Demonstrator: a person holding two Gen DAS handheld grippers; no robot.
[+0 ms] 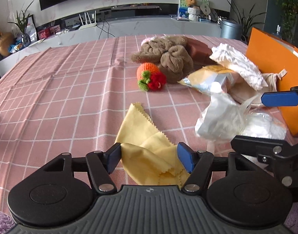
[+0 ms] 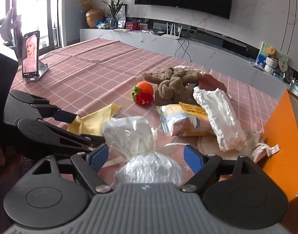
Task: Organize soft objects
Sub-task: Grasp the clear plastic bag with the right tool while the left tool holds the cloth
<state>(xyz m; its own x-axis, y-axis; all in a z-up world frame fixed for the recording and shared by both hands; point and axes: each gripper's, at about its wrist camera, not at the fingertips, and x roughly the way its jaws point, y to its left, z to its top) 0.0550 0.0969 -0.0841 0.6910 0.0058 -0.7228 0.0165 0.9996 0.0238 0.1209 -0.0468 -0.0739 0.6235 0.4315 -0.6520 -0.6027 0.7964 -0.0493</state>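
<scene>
Yellow cloth (image 1: pixel 149 148) crumpled on the pink checked tablecloth (image 1: pixel 51 97), seen from the left wrist between the spread blue pads of the left gripper (image 1: pixel 150 159); jaws wide, one pad brushing the fabric's edge, no grip. Further back, knitted orange fruit (image 1: pixel 149 74) just beside brown towel (image 1: pixel 168 58). To the right, clear plastic bag (image 1: pixel 223 117) near the orange box (image 1: pixel 272 62).

From the right wrist: right gripper (image 2: pixel 146 157) wide apart, clear plastic bag (image 2: pixel 141 152) standing between the pads, not pinched. Yellow cloth (image 2: pixel 92 122) to the left under the left gripper (image 2: pixel 80 126). Beyond, snack packet (image 2: pixel 184 120), white wad (image 2: pixel 221 117) lying on it. Phone on stand (image 2: pixel 30 55) far left.
</scene>
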